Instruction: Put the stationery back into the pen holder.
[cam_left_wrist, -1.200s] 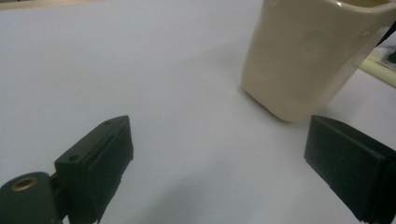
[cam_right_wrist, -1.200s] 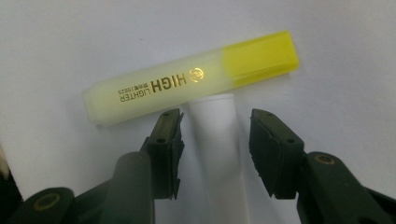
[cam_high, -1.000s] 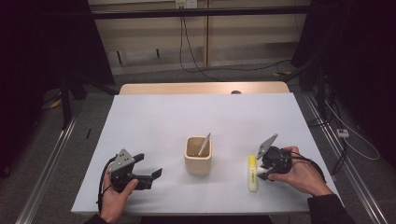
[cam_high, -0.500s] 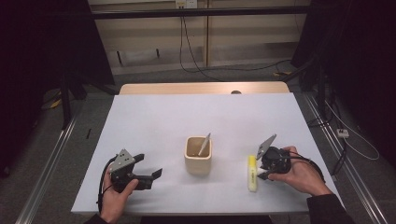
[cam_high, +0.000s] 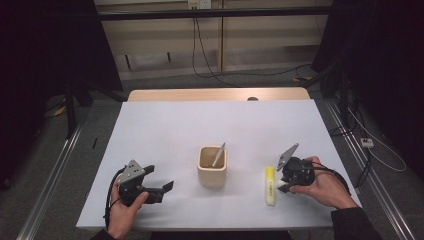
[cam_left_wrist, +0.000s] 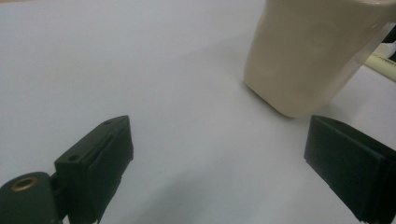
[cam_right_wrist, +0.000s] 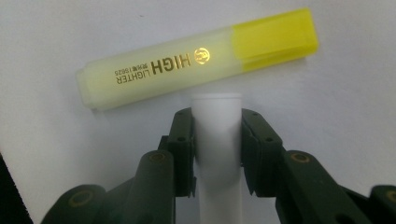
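A yellow highlighter lies on the white table, just beyond my right gripper. That gripper's jaws have just been closing and now press on a white pen that stands between them. In the high view the highlighter lies right of a beige cup, which holds a slanted white pen. My right gripper rests beside the highlighter. My left gripper sits front left, open and with nothing in it. Its view looks along the table at the cup.
The white table has bare room at the back and between cup and left gripper. Its front edge runs close to both hands. A wooden strip borders the far side, with cables on the floor beyond.
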